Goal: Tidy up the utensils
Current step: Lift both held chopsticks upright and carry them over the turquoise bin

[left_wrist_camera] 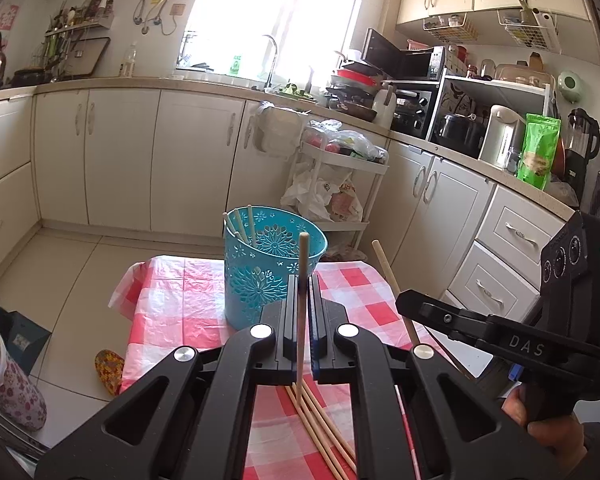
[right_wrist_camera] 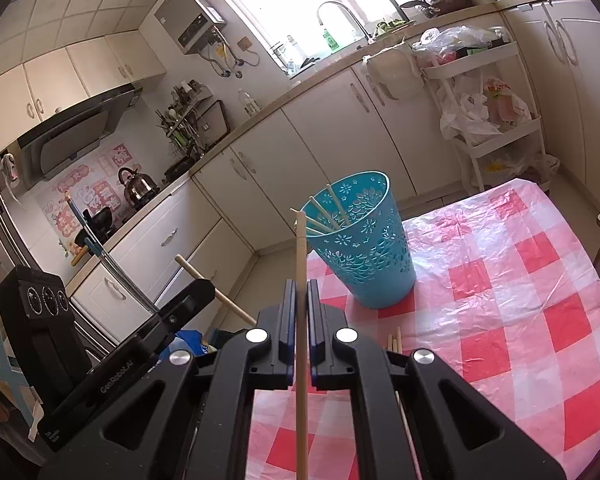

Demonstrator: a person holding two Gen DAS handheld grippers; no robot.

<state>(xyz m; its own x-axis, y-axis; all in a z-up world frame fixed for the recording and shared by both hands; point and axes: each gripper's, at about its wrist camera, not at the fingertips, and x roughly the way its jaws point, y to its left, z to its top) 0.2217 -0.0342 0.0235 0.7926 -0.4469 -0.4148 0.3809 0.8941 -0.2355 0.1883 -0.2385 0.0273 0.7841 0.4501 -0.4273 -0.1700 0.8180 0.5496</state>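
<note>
A teal perforated basket stands on the red-and-white checked table with several wooden chopsticks leaning inside it. My left gripper is shut on one upright chopstick, just in front of the basket. My right gripper is shut on another chopstick whose tip is near the basket's rim. Each wrist view shows the other gripper from the side: the right gripper, the left gripper. Loose chopsticks lie on the cloth below the grippers.
A white trolley full of plastic bags stands behind the table by the cream cabinets. On the floor to the left are a patterned slipper and a floral bag. A hand grips the right tool.
</note>
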